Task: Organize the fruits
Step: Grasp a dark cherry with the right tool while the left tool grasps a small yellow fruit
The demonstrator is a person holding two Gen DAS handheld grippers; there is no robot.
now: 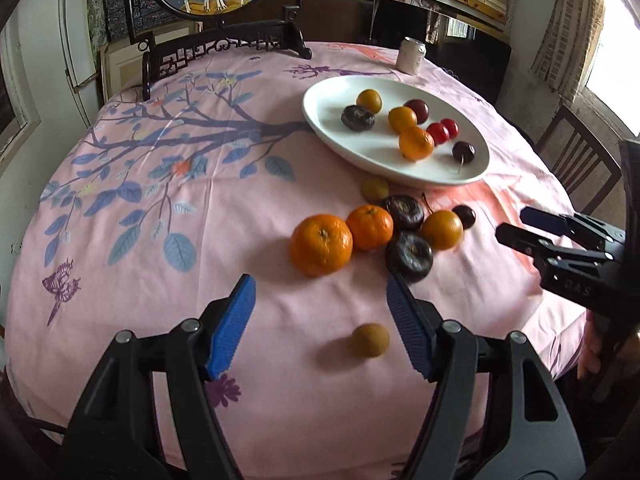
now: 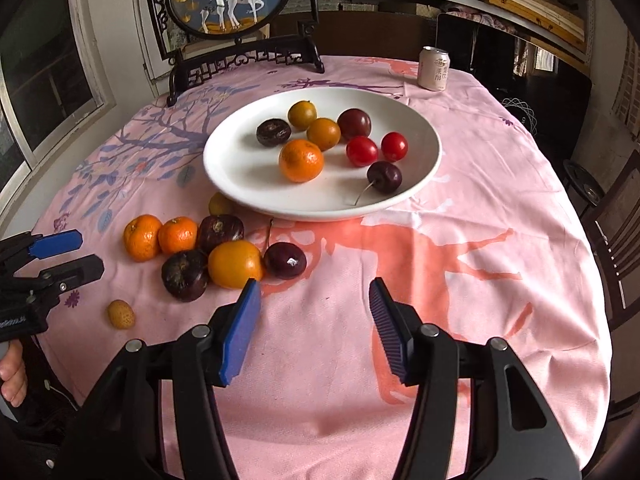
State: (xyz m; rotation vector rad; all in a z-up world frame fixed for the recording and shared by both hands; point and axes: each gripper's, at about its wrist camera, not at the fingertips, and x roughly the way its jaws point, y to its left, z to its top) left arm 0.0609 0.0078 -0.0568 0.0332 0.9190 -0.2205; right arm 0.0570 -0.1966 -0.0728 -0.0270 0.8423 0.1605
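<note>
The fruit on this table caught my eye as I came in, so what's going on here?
A person is sorting fruit onto the white plate with a hand-held claw in each hand. Eight pieces lie on the plate. A cluster including two mandarins and a small brown fruit lies on the pink tablecloth. The left claw and right claw are both open, holding nothing.

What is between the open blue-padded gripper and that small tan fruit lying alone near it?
Nothing visible. The small round tan fruit lies on bare pink tablecloth, just ahead of the open left gripper, nearer its right pad. The other loose fruits lie farther off.
</note>
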